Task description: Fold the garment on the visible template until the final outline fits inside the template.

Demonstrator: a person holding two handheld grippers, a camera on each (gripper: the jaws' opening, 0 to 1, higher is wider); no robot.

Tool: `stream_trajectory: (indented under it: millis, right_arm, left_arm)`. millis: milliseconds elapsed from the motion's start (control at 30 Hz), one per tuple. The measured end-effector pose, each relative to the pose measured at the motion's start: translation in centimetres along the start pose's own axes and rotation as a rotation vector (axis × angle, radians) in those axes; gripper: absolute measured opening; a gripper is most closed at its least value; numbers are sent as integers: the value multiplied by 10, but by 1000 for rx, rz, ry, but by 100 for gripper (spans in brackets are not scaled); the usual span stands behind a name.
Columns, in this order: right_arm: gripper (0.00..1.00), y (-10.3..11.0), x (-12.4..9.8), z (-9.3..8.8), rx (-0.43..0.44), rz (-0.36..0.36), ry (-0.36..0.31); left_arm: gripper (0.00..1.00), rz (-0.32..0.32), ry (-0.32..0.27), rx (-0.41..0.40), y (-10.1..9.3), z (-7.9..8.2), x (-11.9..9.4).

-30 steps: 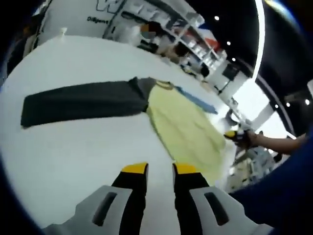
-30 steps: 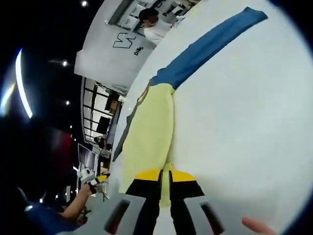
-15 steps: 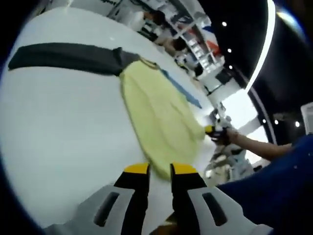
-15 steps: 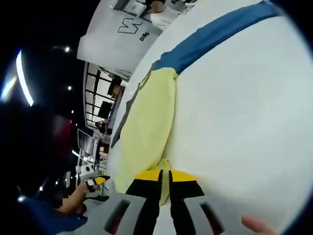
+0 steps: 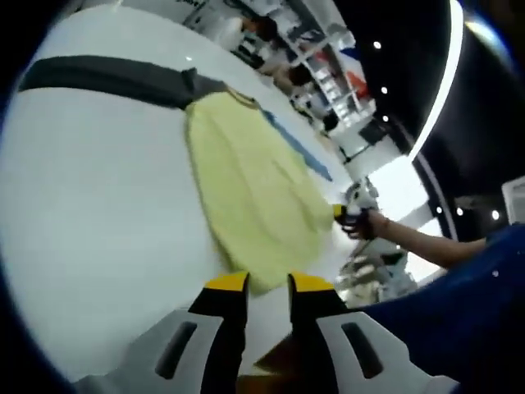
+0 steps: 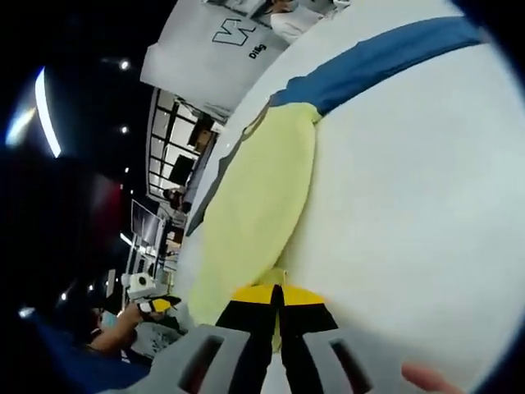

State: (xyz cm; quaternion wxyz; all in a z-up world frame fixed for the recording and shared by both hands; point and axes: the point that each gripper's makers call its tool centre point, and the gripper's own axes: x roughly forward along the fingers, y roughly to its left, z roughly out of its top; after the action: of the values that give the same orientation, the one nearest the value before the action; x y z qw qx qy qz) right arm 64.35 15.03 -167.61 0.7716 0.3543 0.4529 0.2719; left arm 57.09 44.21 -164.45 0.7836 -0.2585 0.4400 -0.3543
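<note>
A garment lies flat on the white table [image 5: 90, 213]: pale yellow body [image 5: 246, 189], dark grey sleeve [image 5: 107, 78] stretched left, blue sleeve [image 5: 299, 148] on the far side. My left gripper [image 5: 267, 284] is open at the near hem, with the hem's edge just ahead of its yellow tips. In the right gripper view the yellow body [image 6: 254, 205] runs away from my right gripper [image 6: 276, 294], which is shut on a hem corner. The blue sleeve [image 6: 385, 57] reaches to the upper right. Each gripper appears in the other's view, hand-held: right [image 5: 346, 215], left [image 6: 156, 306].
The table's near edge [image 5: 275, 361] sits right under the left jaws. A person's blue-clad arm [image 5: 459, 295] fills the lower right there. Shelves and people [image 5: 254, 33] stand beyond the far side of the table, by a white wall with lettering [image 6: 234, 37].
The left gripper has drawn back to the table's near edge and now stands at the yellow hem. The right jaws have closed tighter on the hem corner.
</note>
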Motion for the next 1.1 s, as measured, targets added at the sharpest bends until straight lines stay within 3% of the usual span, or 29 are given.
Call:
stream_trajectory:
  millis: [100,167,300,467,500,600,667,833,900,1100]
  right_arm:
    - [0,-1,-5,2,-18,-9,-20]
    - [0,3,-16,3,25,15,-54]
    - [0,8,-38,-3,33,26,-88]
    - [0,-1,-47,2,-72,-53,-150]
    - [0,6,-42,-7,-87,-37,-106]
    - [2,12,-32,-15,-106,-13,-73]
    - [6,17,-26,-19,-143,-20,-60]
    - [3,13,-18,-19,-153,-8,-43]
    - [1,14,-18,-19,-144,-2,-44]
    - [0,20,-26,-21,-128,4,-52]
  left_arm:
    - [16,3,-6,4,0,-1,-1]
    - [16,9,-17,1,0,-1,-2]
    - [15,20,-39,-8,3,0,-3]
    - [15,28,-52,-22,6,-1,-2]
    - [16,26,-53,-25,6,-2,-2]
    - [18,30,-39,-35,7,-10,0]
    - [20,35,-37,-35,8,-14,0]
    - [26,50,-58,-29,14,-17,2]
    - [31,73,-76,4,19,-14,5]
    - [32,70,-146,28,27,10,18]
